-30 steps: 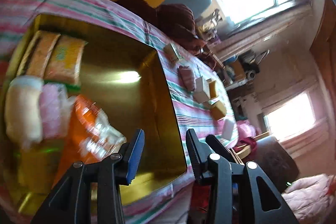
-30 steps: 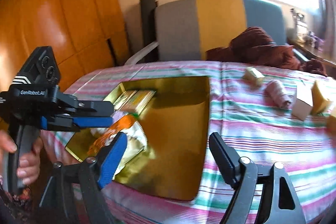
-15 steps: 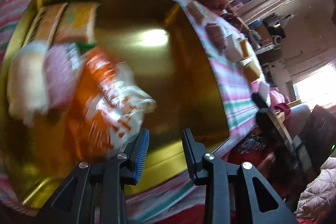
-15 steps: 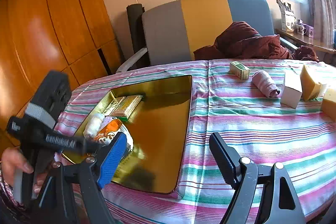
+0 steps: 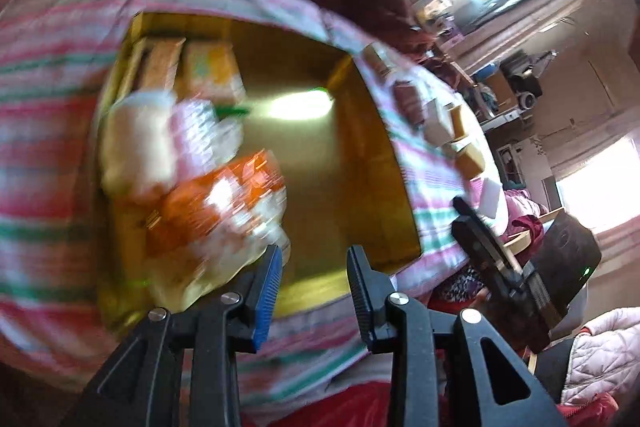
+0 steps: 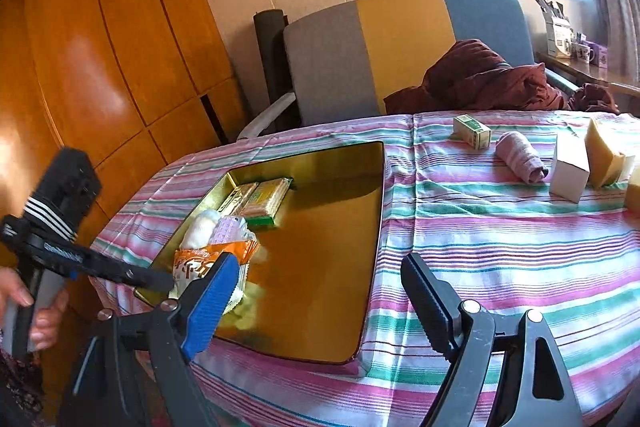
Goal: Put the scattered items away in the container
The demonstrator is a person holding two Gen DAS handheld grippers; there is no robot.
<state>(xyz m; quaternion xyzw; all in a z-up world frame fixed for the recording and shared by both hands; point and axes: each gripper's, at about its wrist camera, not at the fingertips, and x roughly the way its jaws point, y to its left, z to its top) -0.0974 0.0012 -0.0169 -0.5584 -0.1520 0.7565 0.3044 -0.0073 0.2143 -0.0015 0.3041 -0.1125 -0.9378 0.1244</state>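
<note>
A gold tray (image 6: 378, 187) lies on the striped tablecloth and holds an orange snack bag (image 6: 200, 261), a white roll with a pink pack (image 6: 204, 227) and green-yellow packets (image 6: 268, 199). My left gripper (image 5: 315, 253) hovers over the tray's near edge, beside the orange bag (image 5: 216, 203), its jaws drawn close with nothing between them. My right gripper (image 6: 319, 261) hangs above the tray's near side, its jaws opening and empty. On the cloth to the right lie a small green box (image 6: 472, 131), a rolled pink cloth (image 6: 520, 157), a white box (image 6: 568, 171) and a yellow wedge (image 6: 602, 155).
A grey, yellow and blue chair (image 6: 400, 55) with a maroon garment (image 6: 480, 79) stands behind the table. An orange wooden wall (image 6: 100, 47) is at the left. A hand (image 6: 40, 323) grips the left tool's handle near the table's front left edge.
The left gripper's jaws have drawn closer and it has pulled back toward the tray's near edge, away from the orange bag. The right gripper has stayed in place.
</note>
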